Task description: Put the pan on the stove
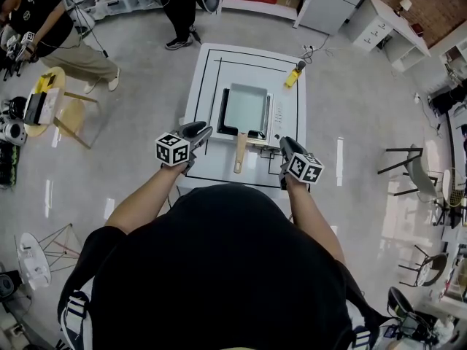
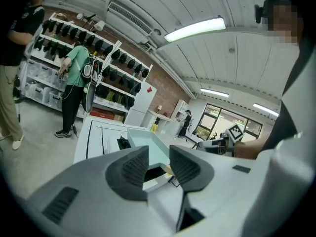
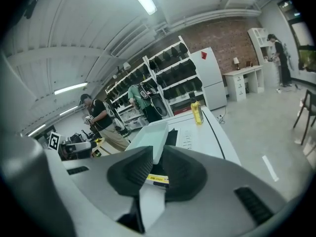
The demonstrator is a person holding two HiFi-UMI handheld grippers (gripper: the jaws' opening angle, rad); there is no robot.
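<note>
Evidently the job is wrapping up: the pan (image 1: 246,109) is sitting on the stove (image 1: 223,128), and you're holding the left gripper (image 1: 203,131) part-open and empty, the right gripper (image 1: 286,144) closed on nothing.

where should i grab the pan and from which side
Take the wooden handle, coming from the near side. It sticks out of the pan toward the person, past the stove, slim and roughly level, so a tool should close across it easily. The pan's rectangular body looks too wide to pinch.
</note>
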